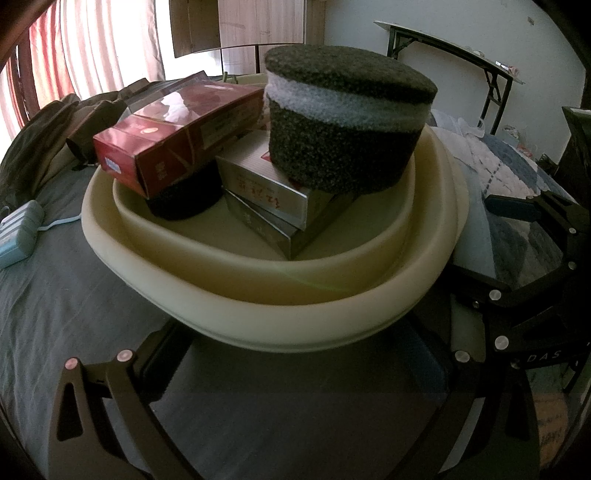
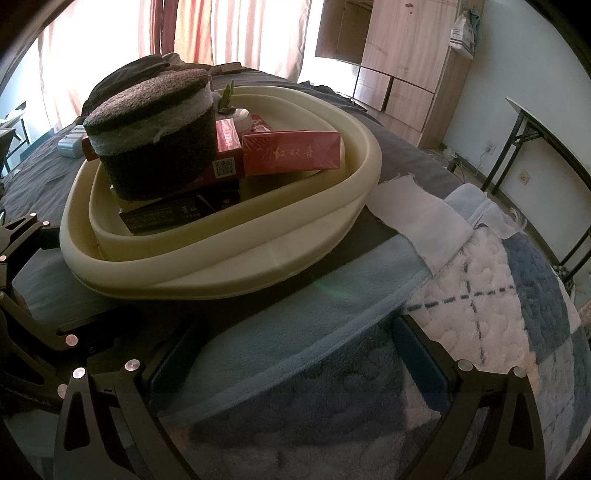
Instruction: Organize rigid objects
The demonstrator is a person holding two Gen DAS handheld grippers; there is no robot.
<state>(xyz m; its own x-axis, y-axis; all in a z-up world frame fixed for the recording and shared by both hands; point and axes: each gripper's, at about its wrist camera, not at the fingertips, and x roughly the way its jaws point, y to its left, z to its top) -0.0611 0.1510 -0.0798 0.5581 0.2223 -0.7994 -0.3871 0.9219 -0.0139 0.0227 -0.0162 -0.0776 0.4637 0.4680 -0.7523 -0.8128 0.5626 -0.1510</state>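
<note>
Grey bedsheet (image 1: 55, 295), blue-and-white plaid blanket (image 2: 498, 295), pink curtains (image 2: 192, 29) — wooden wardrobe (image 2: 399, 48), folding table (image 2: 546, 129) beyond.

The left gripper (image 1: 295, 369) is built from black metal links with slotted, triangular cut-outs, and round silver screw heads are seen at the joints on both sides of the jaws. Dark flat pads are fitted on the inner faces of its fingers (image 1: 162, 365). The right gripper (image 2: 295, 373) has the same black frame and the same silver screws beside each jaw; its pads (image 2: 417, 354) are seen as dark blue. On the side of the right gripper's body, white letters "DAS" are printed, visible in the left wrist view.
</note>
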